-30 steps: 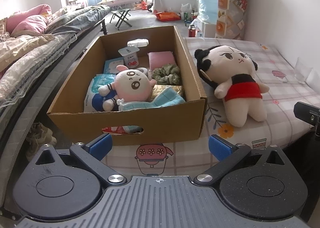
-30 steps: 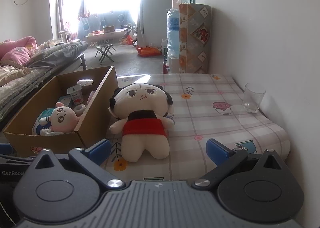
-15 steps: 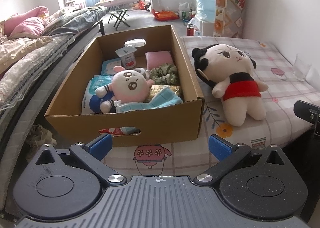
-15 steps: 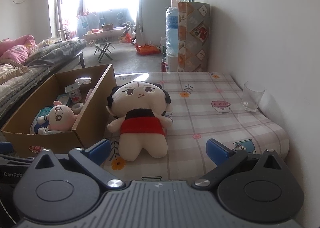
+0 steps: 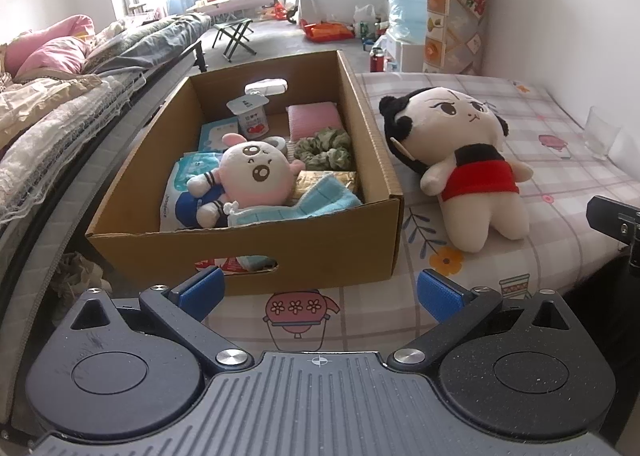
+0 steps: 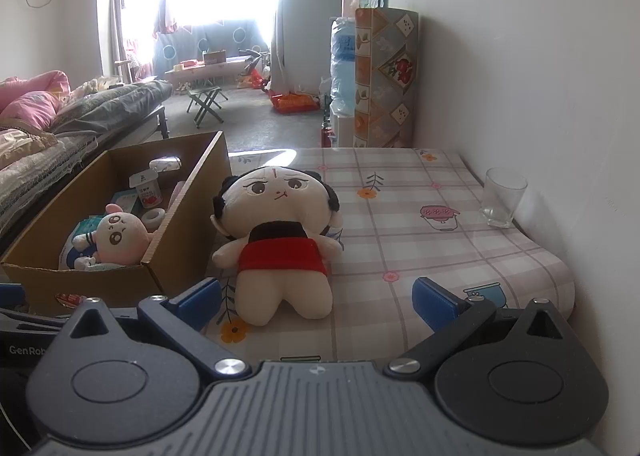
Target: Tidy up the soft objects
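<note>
Nearby, doll (image 6: 280, 240) beside cardboard box (image 6: 180, 244)

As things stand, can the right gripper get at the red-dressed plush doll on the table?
Probably yes. The right gripper is open and empty, and the red-dressed plush doll lies directly ahead of it on the tablecloth, outside the cardboard box, with nothing between them.

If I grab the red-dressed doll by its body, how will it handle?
The red-dressed doll looks like stuffed plush, so it should squash between the fingers rather than slip. Its head is larger than its body, so a body grip will probably let the head flop over. It lies flat on the checked cloth beside the cardboard box, so rolling seems unlikely.
</note>
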Demonstrator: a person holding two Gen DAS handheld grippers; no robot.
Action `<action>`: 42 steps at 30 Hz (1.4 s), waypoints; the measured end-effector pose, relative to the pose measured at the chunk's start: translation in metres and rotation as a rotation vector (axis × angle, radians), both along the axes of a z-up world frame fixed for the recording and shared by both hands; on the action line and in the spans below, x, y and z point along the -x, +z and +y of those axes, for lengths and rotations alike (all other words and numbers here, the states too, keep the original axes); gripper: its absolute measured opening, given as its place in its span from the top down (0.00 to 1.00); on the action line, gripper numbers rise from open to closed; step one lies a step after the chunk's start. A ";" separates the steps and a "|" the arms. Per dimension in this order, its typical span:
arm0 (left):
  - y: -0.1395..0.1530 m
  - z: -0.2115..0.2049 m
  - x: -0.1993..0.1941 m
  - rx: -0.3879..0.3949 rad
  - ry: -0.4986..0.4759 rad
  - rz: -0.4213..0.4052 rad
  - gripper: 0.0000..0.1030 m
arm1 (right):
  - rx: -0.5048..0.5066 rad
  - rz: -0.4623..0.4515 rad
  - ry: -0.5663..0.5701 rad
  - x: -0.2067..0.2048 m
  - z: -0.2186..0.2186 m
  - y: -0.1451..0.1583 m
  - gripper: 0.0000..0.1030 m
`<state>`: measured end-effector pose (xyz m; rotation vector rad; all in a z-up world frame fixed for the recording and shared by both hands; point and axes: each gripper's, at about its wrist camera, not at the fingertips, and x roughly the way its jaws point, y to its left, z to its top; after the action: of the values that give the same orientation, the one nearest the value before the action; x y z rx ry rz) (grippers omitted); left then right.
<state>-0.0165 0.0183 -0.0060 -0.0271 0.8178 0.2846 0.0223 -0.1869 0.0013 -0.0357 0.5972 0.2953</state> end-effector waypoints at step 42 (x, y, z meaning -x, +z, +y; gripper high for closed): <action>-0.001 0.001 -0.003 -0.001 -0.002 0.010 0.00 | 0.002 0.001 -0.006 -0.003 -0.003 0.001 0.00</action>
<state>-0.0135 0.0193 -0.0065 -0.0244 0.8279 0.2836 0.0252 -0.1897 0.0026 -0.0358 0.5981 0.2891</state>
